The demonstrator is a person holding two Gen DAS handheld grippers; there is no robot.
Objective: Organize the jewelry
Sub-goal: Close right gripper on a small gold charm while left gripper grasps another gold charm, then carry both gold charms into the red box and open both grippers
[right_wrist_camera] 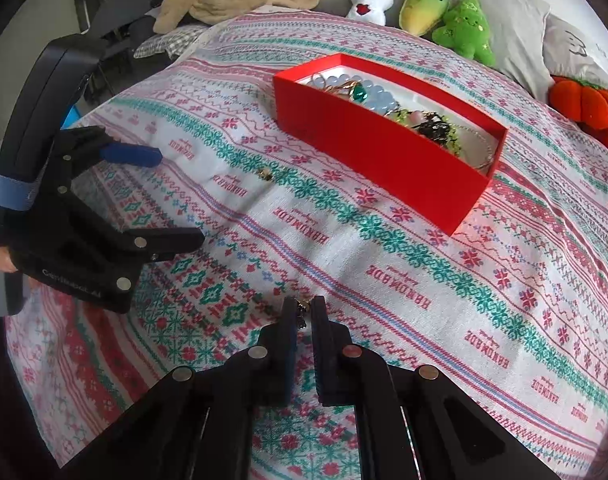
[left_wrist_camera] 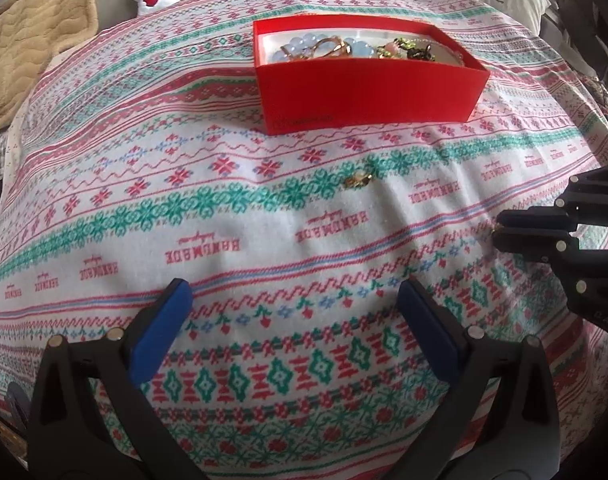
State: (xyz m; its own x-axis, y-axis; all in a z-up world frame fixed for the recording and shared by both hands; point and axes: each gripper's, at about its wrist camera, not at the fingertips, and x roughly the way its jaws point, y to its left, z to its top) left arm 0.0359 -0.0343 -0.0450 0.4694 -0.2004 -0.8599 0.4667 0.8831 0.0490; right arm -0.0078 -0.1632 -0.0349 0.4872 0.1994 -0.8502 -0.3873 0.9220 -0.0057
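A red box (left_wrist_camera: 367, 92) (right_wrist_camera: 383, 152) sits on the patterned cloth and holds blue beads, gold rings and dark jewelry. A small gold piece (left_wrist_camera: 357, 180) (right_wrist_camera: 266, 175) lies loose on the cloth in front of the box. My left gripper (left_wrist_camera: 296, 312) (right_wrist_camera: 176, 196) is open and empty, low over the cloth, short of the gold piece. My right gripper (right_wrist_camera: 304, 312) (left_wrist_camera: 497, 232) is shut on a small dark-and-gold earring (right_wrist_camera: 302, 310) just above the cloth, to the right of the left gripper.
The patterned cloth (left_wrist_camera: 184, 220) covers a bed. Plush toys (right_wrist_camera: 443, 12) and an orange plush (right_wrist_camera: 591, 104) lie behind the box. A beige blanket (left_wrist_camera: 36, 40) is at the far left. A grey pillow (right_wrist_camera: 575, 48) is at the far right.
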